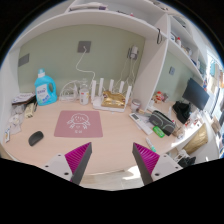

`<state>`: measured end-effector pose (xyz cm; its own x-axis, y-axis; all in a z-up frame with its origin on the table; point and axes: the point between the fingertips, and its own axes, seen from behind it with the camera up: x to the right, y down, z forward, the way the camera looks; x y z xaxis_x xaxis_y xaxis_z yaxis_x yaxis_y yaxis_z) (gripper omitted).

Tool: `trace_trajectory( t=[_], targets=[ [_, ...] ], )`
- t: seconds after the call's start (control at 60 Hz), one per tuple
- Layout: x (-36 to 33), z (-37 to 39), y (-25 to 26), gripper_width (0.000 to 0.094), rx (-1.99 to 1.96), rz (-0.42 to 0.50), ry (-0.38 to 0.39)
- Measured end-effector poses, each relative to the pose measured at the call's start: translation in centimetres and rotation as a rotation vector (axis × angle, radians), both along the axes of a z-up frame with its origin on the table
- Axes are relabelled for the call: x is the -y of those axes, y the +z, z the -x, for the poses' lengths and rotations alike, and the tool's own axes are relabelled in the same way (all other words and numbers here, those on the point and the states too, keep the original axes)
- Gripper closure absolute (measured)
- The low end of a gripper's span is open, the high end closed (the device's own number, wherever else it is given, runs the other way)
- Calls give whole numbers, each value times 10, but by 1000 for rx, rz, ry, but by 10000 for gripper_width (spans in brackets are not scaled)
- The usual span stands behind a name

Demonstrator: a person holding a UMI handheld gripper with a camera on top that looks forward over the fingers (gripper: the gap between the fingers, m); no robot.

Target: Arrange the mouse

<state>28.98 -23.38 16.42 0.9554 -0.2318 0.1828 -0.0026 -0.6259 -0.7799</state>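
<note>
A small dark mouse [36, 138] lies on the light wooden desk [110, 133], to the left of a pink mouse mat [78, 123] with a pale figure on it. My gripper [112, 160] is held above the desk's near edge, well back from both. Its fingers, with magenta pads [77, 157], stand wide apart with nothing between them. The mouse is ahead and to the left of the left finger.
A blue detergent bottle [44, 88] stands at the back left by the wall. A white rack and small boxes [114, 98] stand at the back middle. White shelves [165, 55] rise at the right, with a dark monitor [195, 95] and clutter below.
</note>
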Motion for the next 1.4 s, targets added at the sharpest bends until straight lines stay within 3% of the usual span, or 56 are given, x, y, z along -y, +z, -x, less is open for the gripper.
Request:
trace_trajectory(
  t=[0.267, 0.4, 0.667, 0.783, 1.15, 1.217, 1.3, 1.367, 1.4],
  targets=[
    [32, 63, -51, 84, -29, 72, 36],
    [41, 154, -90, 84, -101, 109, 122],
    [-12, 323, -145, 84, -220, 47, 286],
    [-51, 356, -165, 86, -242, 34, 301],
    [-149, 379, -179, 103, -228, 22, 248],
    [-161, 381, -180, 146, -206, 30, 240],
    [-173, 383, -181, 269, -163, 29, 241],
    [-178, 390, -182, 442, -168, 29, 258],
    [-179, 390, -182, 451, -162, 31, 264]
  ],
)
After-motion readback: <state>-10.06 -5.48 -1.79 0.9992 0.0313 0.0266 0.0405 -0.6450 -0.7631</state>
